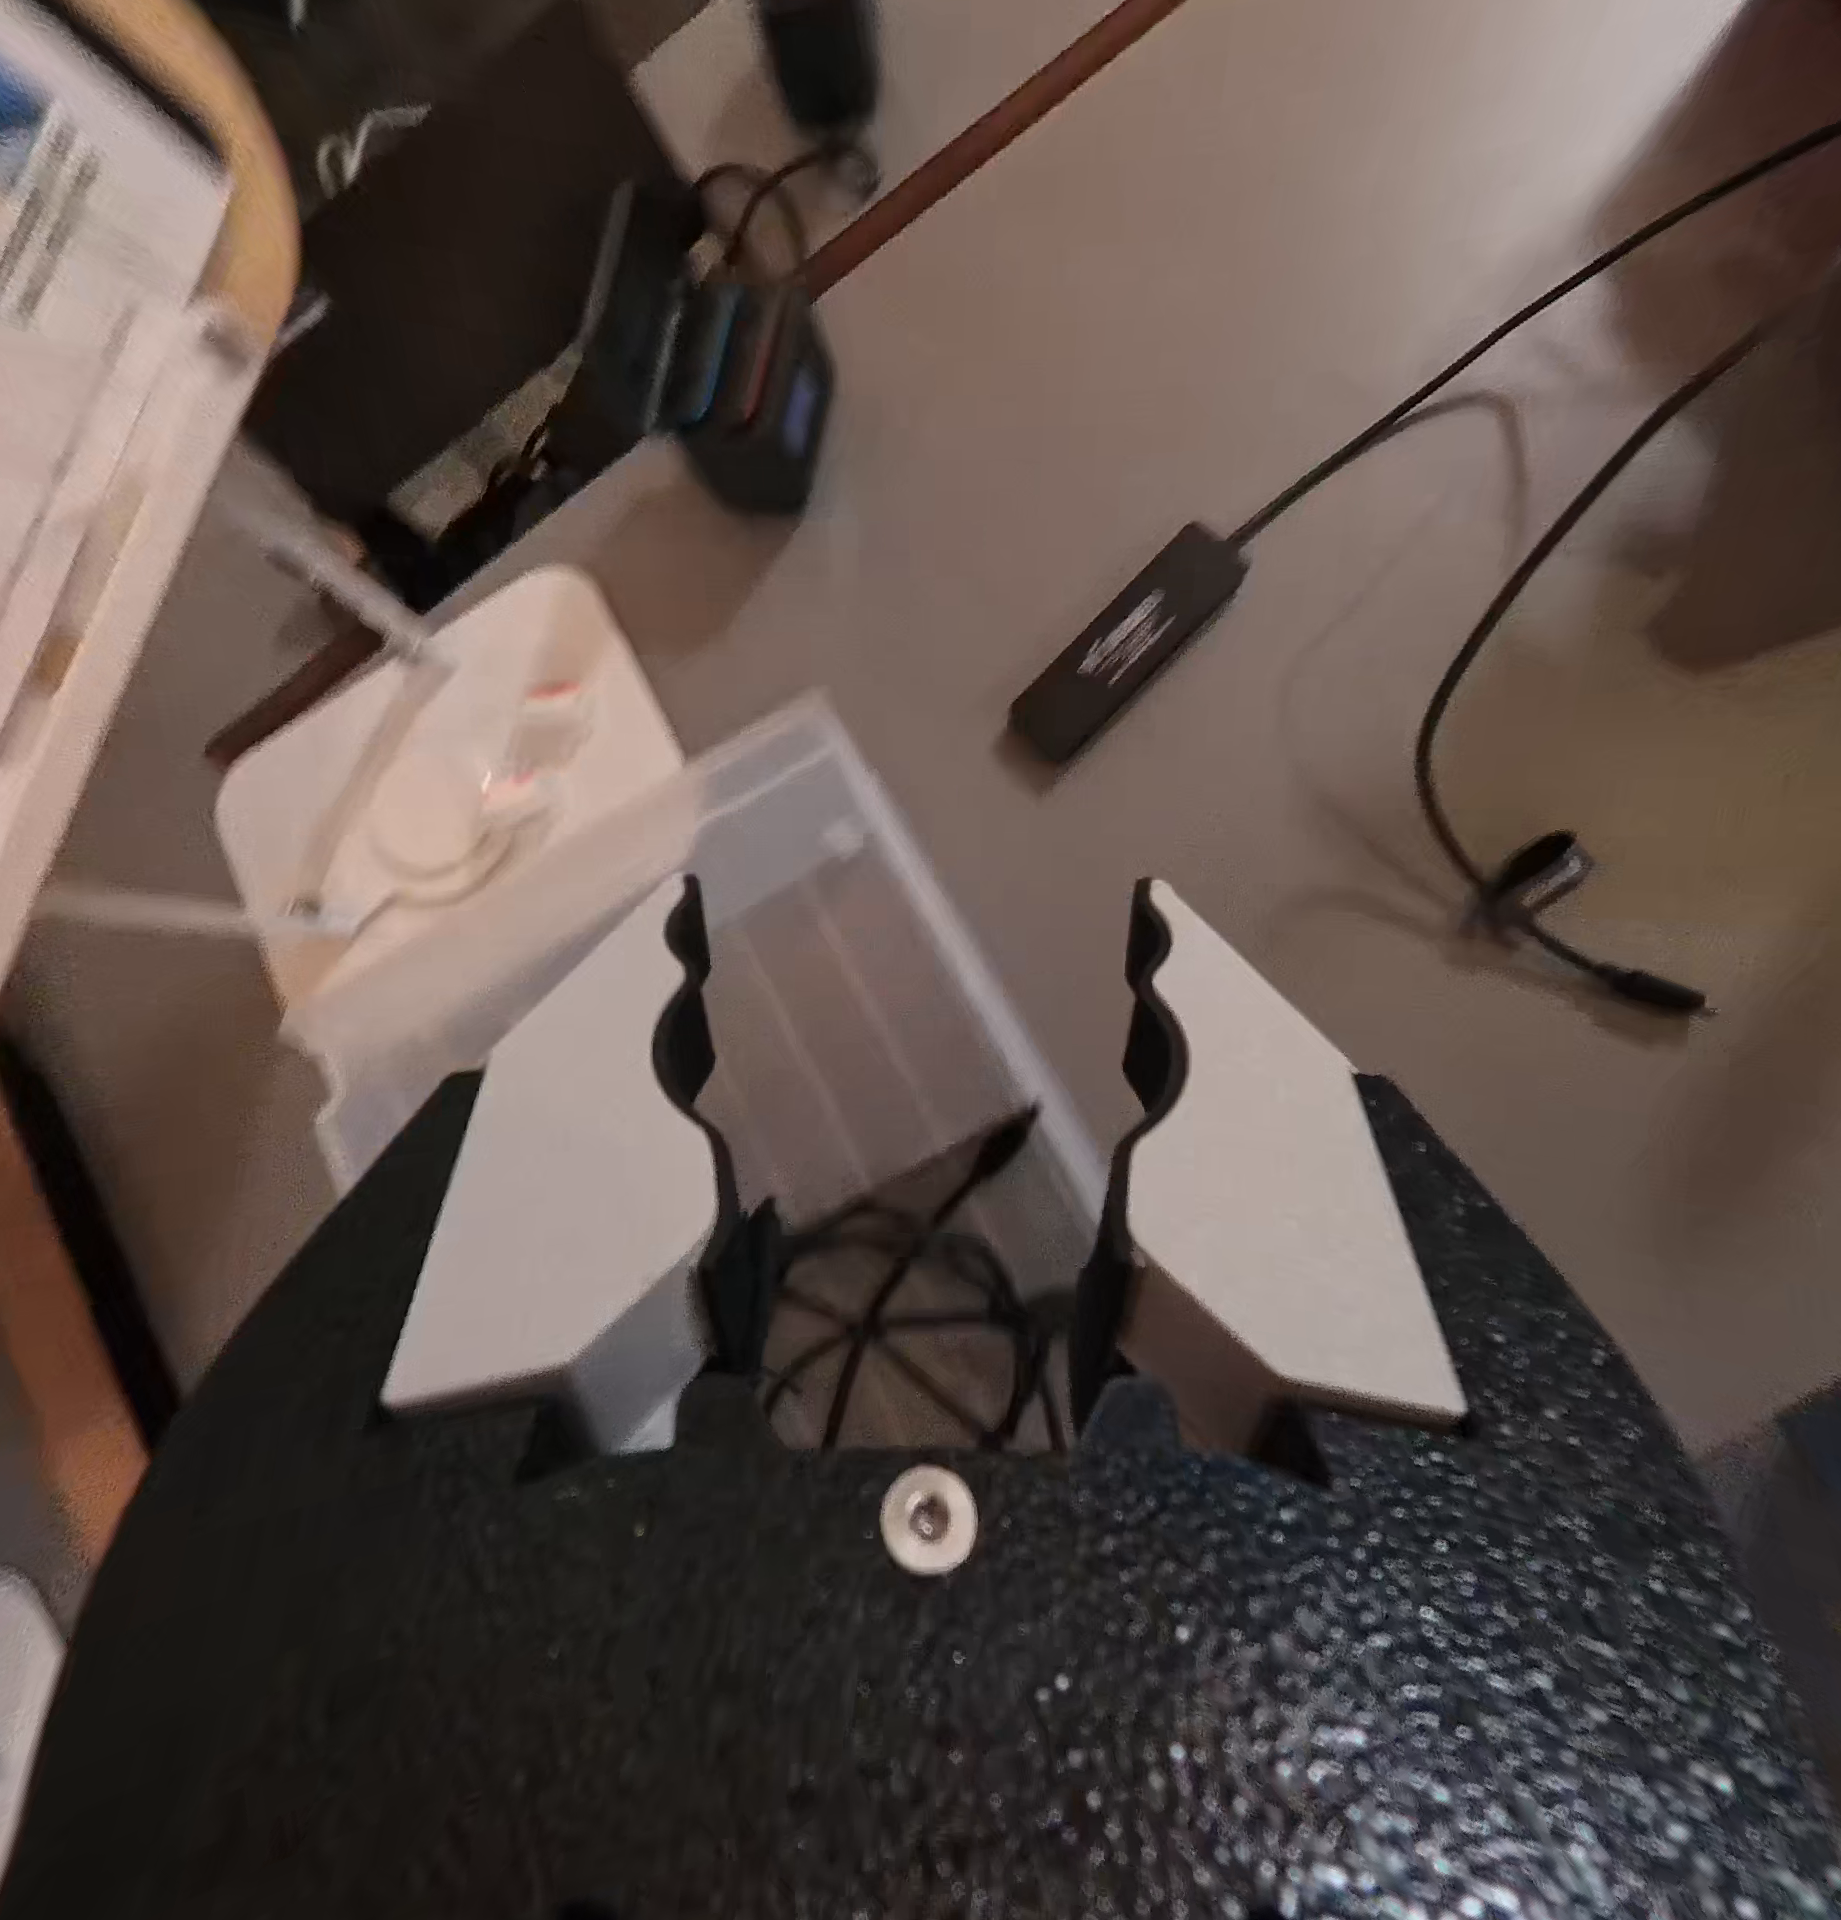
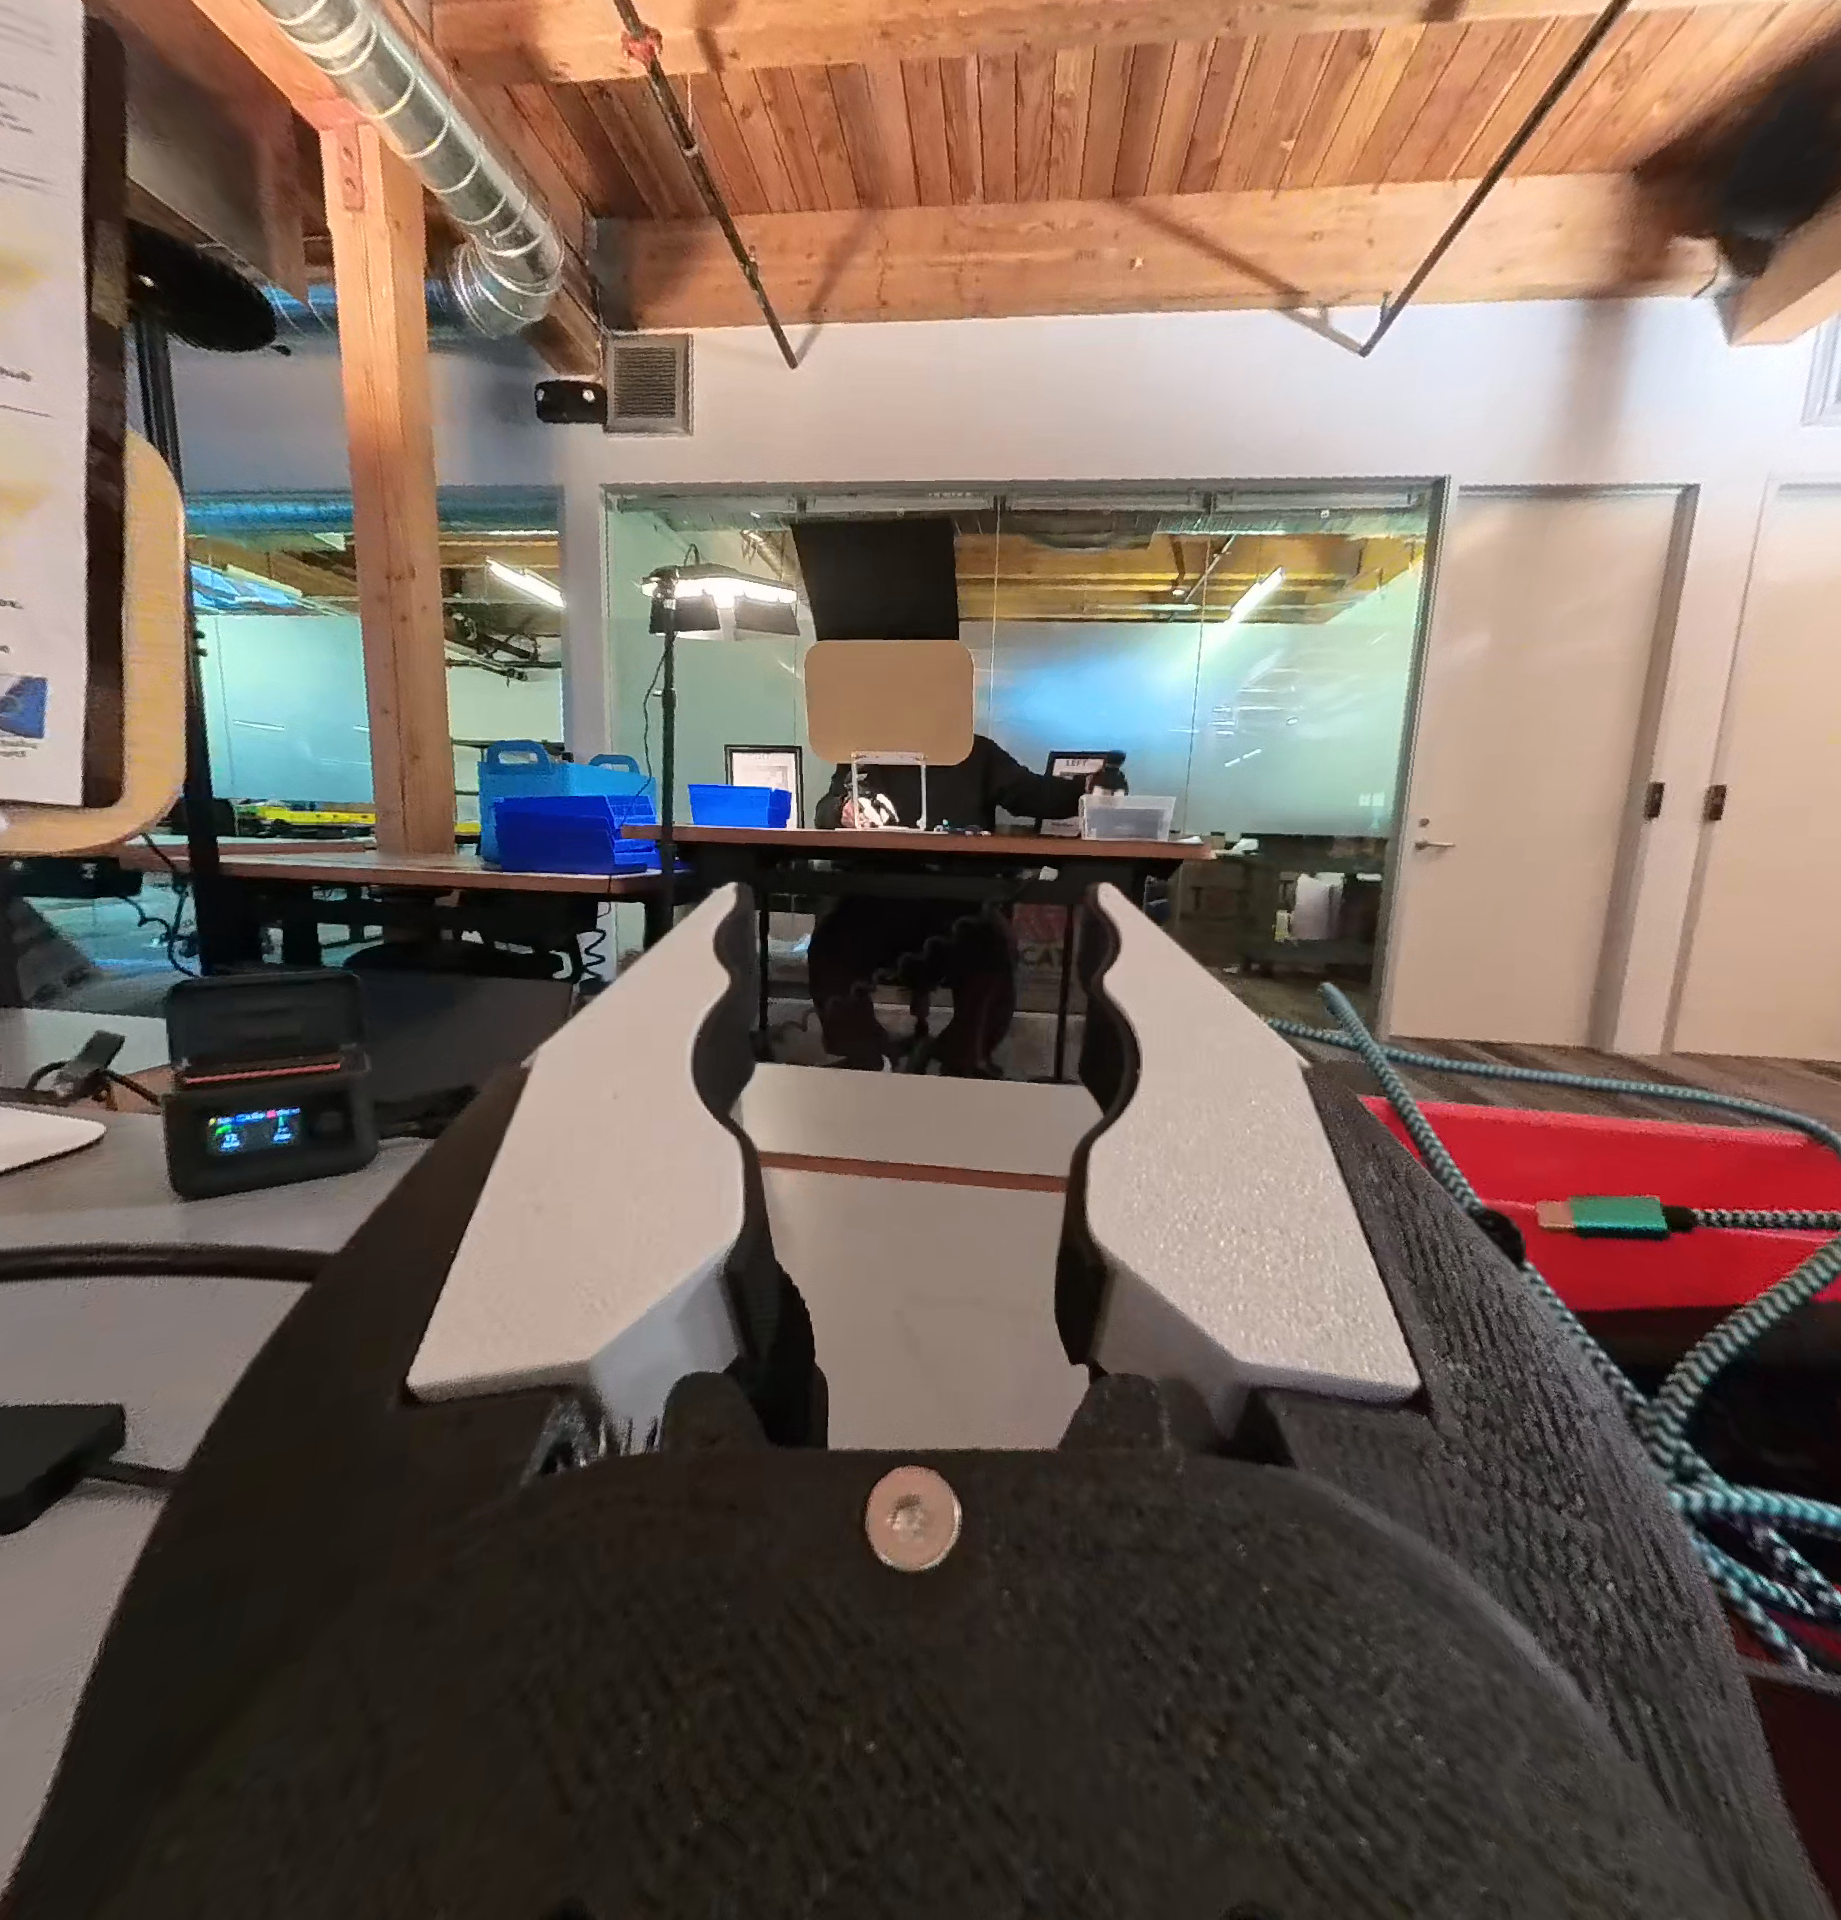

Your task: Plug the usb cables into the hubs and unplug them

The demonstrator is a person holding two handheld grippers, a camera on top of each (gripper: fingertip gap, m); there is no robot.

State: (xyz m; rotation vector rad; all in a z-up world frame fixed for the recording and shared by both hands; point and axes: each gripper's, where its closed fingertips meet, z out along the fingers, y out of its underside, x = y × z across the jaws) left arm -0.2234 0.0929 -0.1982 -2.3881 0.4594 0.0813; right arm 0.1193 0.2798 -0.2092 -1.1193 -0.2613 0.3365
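Note:
In the left wrist view a slim black USB hub lies on the grey table with its black cable running up to the right. A second black cable ends in a plug to the right of it. My left gripper is open and empty, held above a clear plastic box that holds coiled black cables. My right gripper is open and empty, held level above the table. A teal braided USB cable with a green plug lies in a red bin to its right. A flat black object lies at the left edge.
A small black case with a lit screen stands at the table's far left; it also shows in the left wrist view. A white stand base sits left of the clear box. A person sits at a far desk. To the slim black USB hub: left tips about 20 centimetres, right tips about 30 centimetres.

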